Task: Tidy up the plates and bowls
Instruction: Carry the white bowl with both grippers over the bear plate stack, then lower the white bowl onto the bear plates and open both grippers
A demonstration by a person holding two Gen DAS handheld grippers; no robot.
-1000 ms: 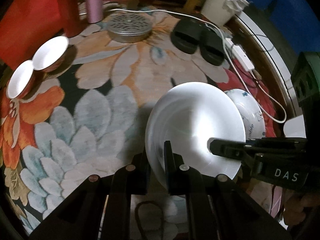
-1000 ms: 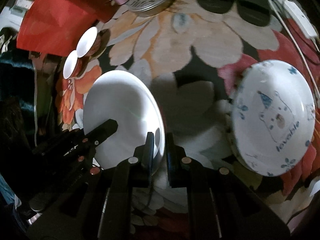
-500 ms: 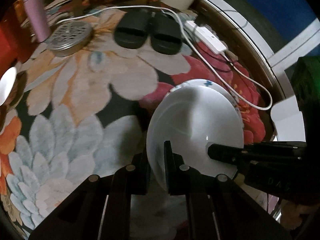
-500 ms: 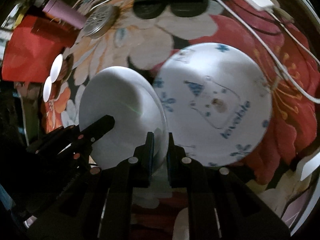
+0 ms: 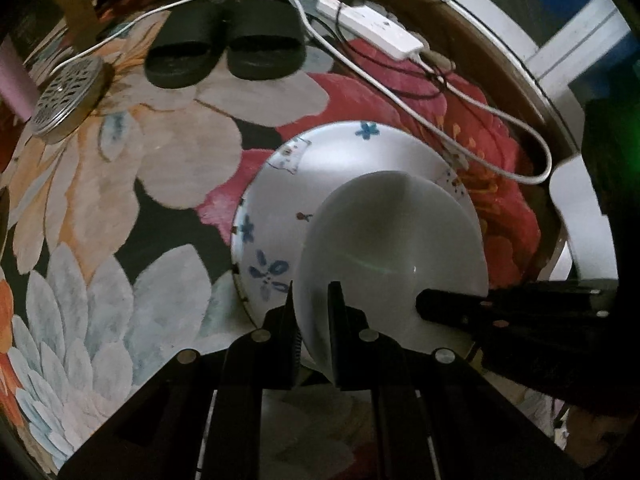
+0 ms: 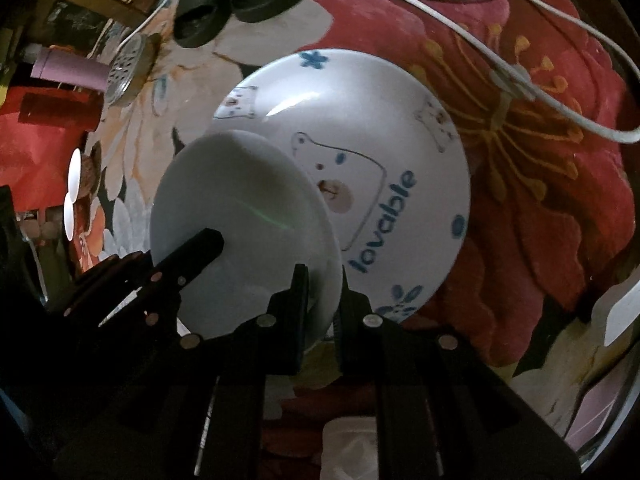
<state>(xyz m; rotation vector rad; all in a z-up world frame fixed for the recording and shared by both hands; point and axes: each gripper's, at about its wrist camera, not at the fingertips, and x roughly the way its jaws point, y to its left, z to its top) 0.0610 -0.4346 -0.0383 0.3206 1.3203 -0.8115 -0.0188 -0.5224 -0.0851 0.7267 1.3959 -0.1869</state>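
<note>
A plain white plate (image 5: 392,240) hangs tilted above a larger printed plate (image 5: 280,184) that lies on the floral rug. My left gripper (image 5: 312,292) is shut on the white plate's near rim. My right gripper (image 6: 322,280) is shut on the opposite rim of the same white plate (image 6: 240,208). In the right wrist view the printed plate (image 6: 380,132) shows a bear and the word "lovable", partly covered by the white plate. Each gripper's fingers reach into the other's view from the side. Two small white bowls (image 6: 74,172) stand at the far left.
Black slippers (image 5: 224,52) lie at the far side of the rug (image 5: 180,152). A white power strip (image 5: 372,32) and its cable (image 5: 500,116) run close behind the printed plate. A round perforated metal tin (image 5: 66,96) and a pink cup (image 6: 68,70) stand far left.
Both grippers carried the white plate to the right and slightly down, from over bare rug to over the printed plate. The small bowls slid out of the left wrist view.
</note>
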